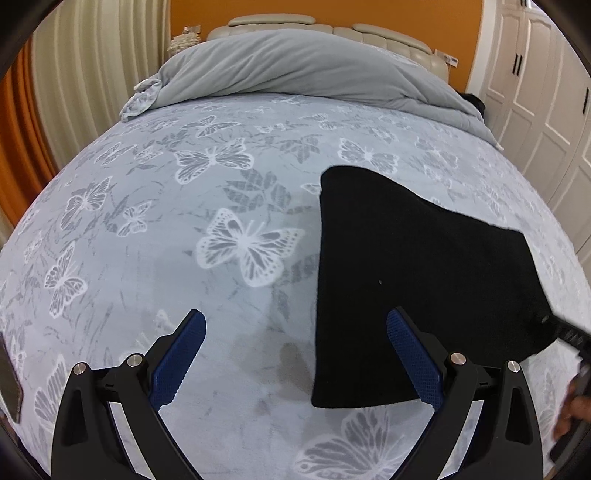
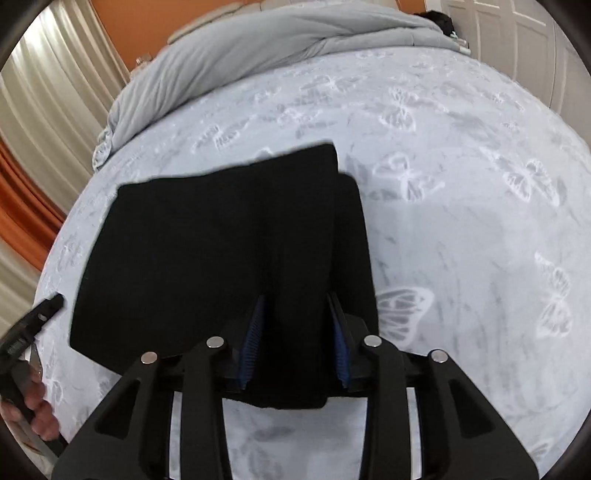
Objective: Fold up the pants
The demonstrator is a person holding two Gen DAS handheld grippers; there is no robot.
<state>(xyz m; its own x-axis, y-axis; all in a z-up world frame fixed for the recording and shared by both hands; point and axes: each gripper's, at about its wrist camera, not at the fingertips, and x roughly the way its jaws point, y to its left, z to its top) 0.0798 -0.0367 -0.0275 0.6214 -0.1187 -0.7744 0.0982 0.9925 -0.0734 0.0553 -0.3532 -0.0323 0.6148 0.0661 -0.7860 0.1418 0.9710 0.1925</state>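
Observation:
The black pants [image 1: 413, 280] lie folded into a compact stack on the butterfly-patterned bed [image 1: 184, 258]. My left gripper [image 1: 295, 325] is open and empty, hovering low at the stack's left edge, its right finger over the fabric. In the right wrist view my right gripper [image 2: 295, 306] is shut on a bunched fold at the near edge of the pants [image 2: 221, 251], with black cloth filling the gap between the blue pads [image 2: 251, 339]. The right gripper's tip also shows in the left wrist view [image 1: 561, 328] at the stack's right corner.
A grey duvet [image 1: 295, 66] is piled at the head of the bed, before the cream headboard [image 1: 388, 33]. Curtains [image 1: 74, 74] hang on the left and white wardrobe doors [image 1: 535, 92] stand on the right. A dark flat object [image 1: 9, 384] lies at the bed's left edge.

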